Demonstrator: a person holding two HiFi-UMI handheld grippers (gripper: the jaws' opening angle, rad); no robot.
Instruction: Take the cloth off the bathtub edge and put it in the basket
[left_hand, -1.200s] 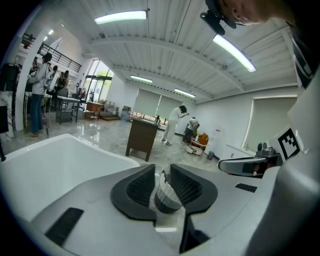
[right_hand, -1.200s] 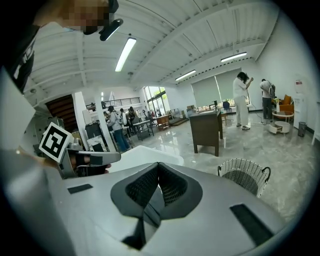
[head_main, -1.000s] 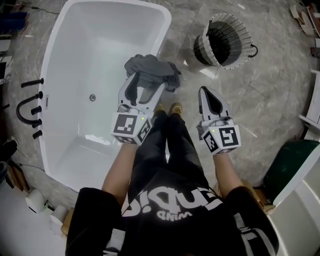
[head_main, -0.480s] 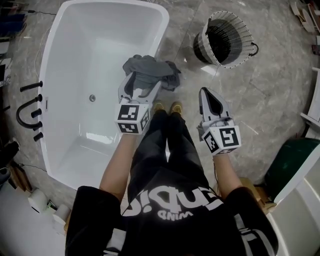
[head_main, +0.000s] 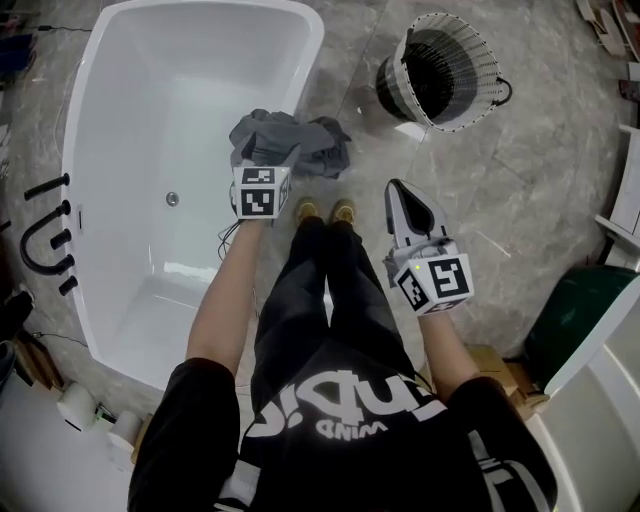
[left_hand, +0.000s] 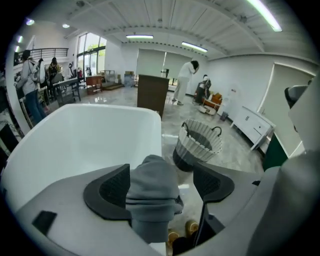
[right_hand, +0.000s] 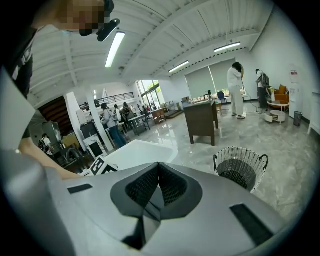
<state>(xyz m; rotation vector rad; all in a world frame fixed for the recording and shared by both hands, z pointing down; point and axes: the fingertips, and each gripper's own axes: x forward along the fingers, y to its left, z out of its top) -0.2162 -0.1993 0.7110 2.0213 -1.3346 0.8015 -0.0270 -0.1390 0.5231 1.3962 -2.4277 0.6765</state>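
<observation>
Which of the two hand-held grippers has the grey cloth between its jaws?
The left hand-held gripper: its jaws, which have just been opening, stand apart around the cloth. The right hand-held gripper is shut and empty.

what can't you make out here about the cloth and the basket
- Left gripper view: the jaws of the left gripper, which have just been opening, straddle the cloth. Whether a pad touches it is unclear, and the gripper's body hides its lower end.
- Head view: the marker cube hides those jaws, and the cloth hides the bathtub edge under it.
- Every view: the basket is too dark inside to tell if it is empty.
</observation>
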